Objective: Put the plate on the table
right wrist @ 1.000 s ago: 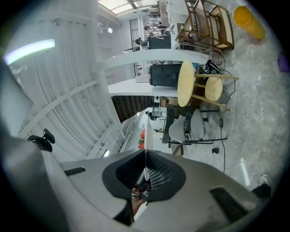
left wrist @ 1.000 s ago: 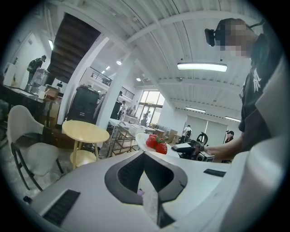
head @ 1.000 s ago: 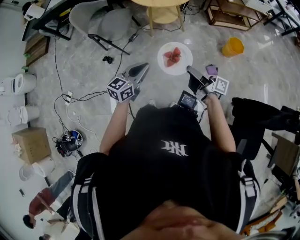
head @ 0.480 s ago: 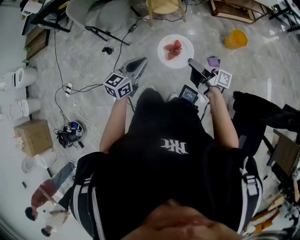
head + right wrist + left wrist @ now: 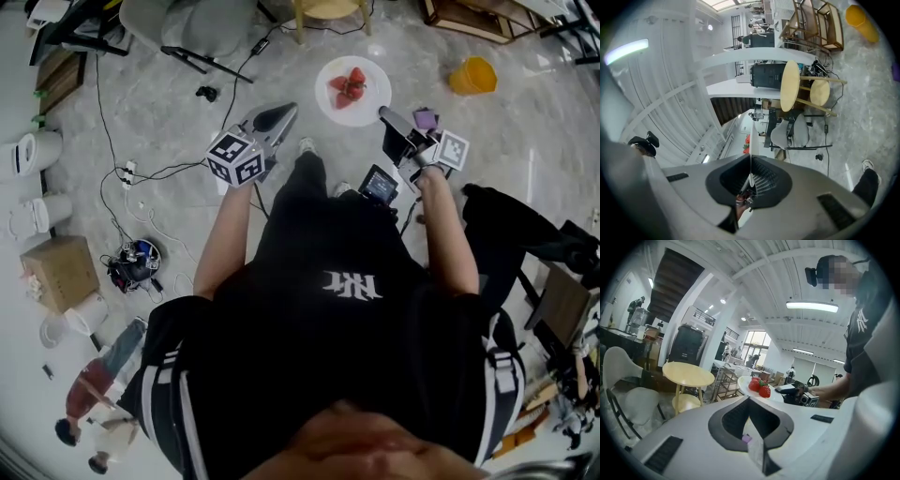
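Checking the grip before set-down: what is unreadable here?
1. White round plate: nearly edge-on in the right gripper view, face barely visible.
2. Small purple object: head view, partly behind the right gripper, unidentifiable.
3. Round yellow wooden table: cut off by the head view's top edge.

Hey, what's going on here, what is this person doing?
A person holds a white plate of strawberries by its rim in the right claw. The left claw is shut on nothing, raised alongside. The plate hangs over the floor, short of the round yellow table, so it isn't set down yet.
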